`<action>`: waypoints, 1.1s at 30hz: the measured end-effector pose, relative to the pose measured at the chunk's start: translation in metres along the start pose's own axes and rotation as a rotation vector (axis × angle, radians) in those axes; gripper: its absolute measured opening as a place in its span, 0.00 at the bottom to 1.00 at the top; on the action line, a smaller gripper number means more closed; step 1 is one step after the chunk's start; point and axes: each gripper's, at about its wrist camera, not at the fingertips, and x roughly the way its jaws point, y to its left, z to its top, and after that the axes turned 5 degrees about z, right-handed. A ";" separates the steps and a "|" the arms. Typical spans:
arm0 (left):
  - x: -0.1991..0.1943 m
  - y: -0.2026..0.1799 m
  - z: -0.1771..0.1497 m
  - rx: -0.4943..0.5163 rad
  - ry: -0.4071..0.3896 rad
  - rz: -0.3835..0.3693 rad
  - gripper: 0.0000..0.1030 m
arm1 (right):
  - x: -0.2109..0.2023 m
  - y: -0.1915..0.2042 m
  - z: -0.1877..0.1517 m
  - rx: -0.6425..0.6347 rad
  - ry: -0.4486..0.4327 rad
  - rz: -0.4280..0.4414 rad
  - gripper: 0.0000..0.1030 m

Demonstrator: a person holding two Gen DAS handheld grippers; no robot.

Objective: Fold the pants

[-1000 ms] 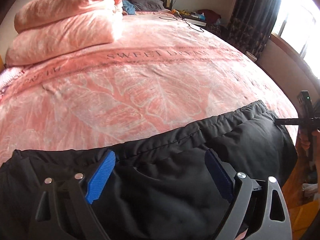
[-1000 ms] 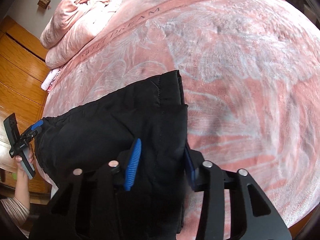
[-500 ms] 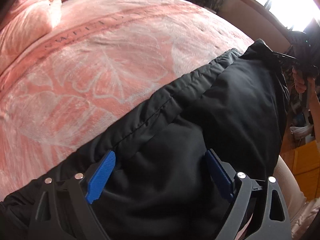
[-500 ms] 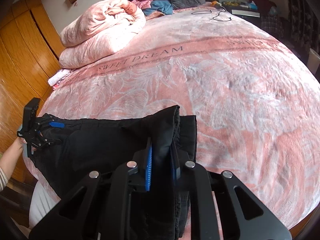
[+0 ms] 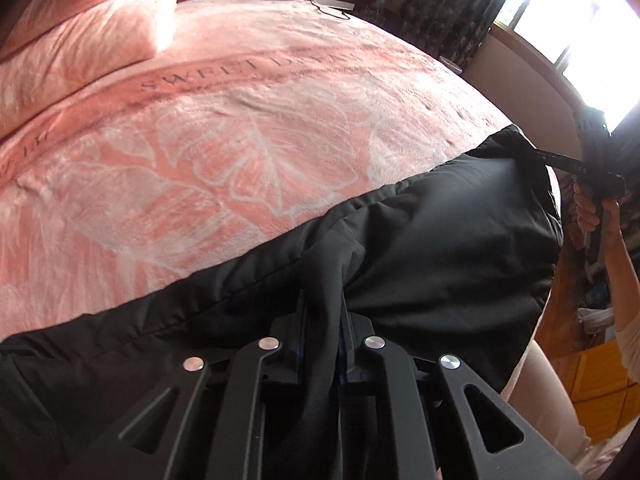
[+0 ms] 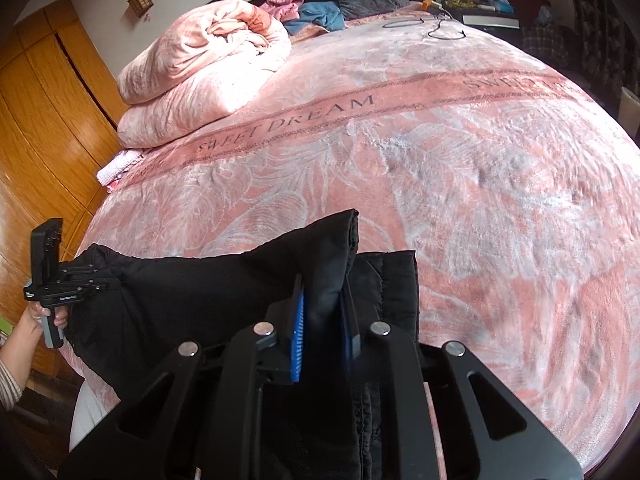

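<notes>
Pants (image 5: 420, 248), black and padded, lie along the near edge of the bed (image 5: 240, 140), filling the lower half of both frames. We hold them at two places. In the left wrist view our left gripper (image 5: 322, 320) sits at the bottom centre with its jaws closed on a pinched ridge of the black fabric, the cloth rising between the blue pads. In the right wrist view our right gripper (image 6: 322, 320) likewise has its jaws clamped on an upright fold of the pants (image 6: 224, 284), and a second layer of the cloth lies just to the right of the jaws. The left gripper (image 6: 60, 280) also shows at the left edge of the right wrist view, gripping the far end of the garment, and the right gripper (image 5: 568, 164) appears at the right edge of the left wrist view, holding the opposite corner. A pink blanket printed with leaves and the words SWEET DREAM covers the bed, and a rolled pink quilt (image 6: 200, 76) rests in the upper left. A wooden wardrobe (image 6: 44, 120) stands at the left edge.
</notes>
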 end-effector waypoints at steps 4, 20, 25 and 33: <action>0.025 -0.009 0.009 0.082 0.039 0.135 0.14 | 0.042 -0.017 -0.007 0.037 0.090 -0.082 0.14; -0.041 -0.033 -0.025 -0.058 -0.112 0.228 0.64 | -0.051 -0.021 -0.076 0.189 0.055 0.038 0.54; -0.031 -0.065 -0.057 -0.113 -0.106 0.175 0.69 | -0.039 -0.009 -0.100 0.194 0.119 0.015 0.43; 0.008 -0.073 -0.090 -0.220 -0.078 0.183 0.74 | -0.034 -0.004 -0.101 0.158 0.141 -0.108 0.20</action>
